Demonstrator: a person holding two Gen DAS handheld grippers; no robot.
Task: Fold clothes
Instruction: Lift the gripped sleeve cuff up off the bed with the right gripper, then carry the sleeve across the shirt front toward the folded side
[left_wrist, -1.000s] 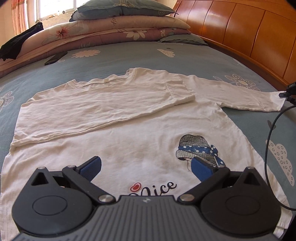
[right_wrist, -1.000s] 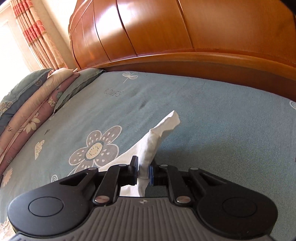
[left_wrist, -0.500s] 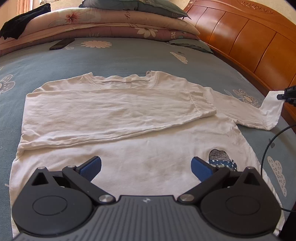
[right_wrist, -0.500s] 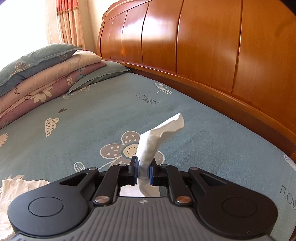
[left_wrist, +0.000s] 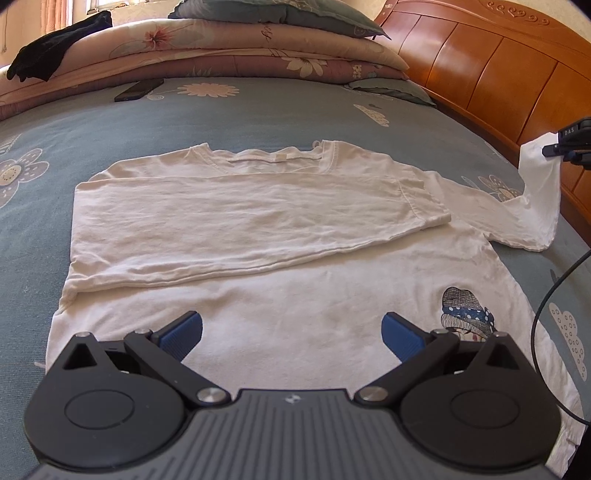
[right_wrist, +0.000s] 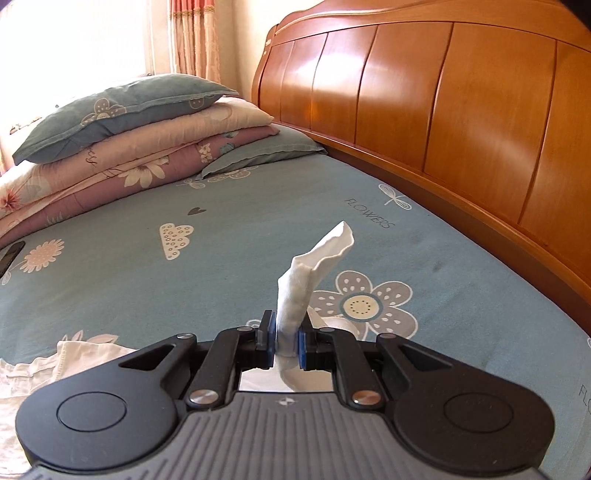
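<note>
right now the white long-sleeved t-shirt (left_wrist: 295, 295) lies flat on the bed (left_wrist: 258, 110), one sleeve (left_wrist: 240, 221) already folded across the chest. the right hand-held gripper (right_wrist: 287, 341) is clamped on the cuff (right_wrist: 314, 269) of the other sleeve, lifted off the bed out at about two o'clock. the left hand-held gripper (left_wrist: 291, 332) hangs over the hem with its jaws wide apart, holding nothing. i'd say the second sleeve fold is in hand; next it wants carrying across toward nine o'clock and laying down smooth.
</note>
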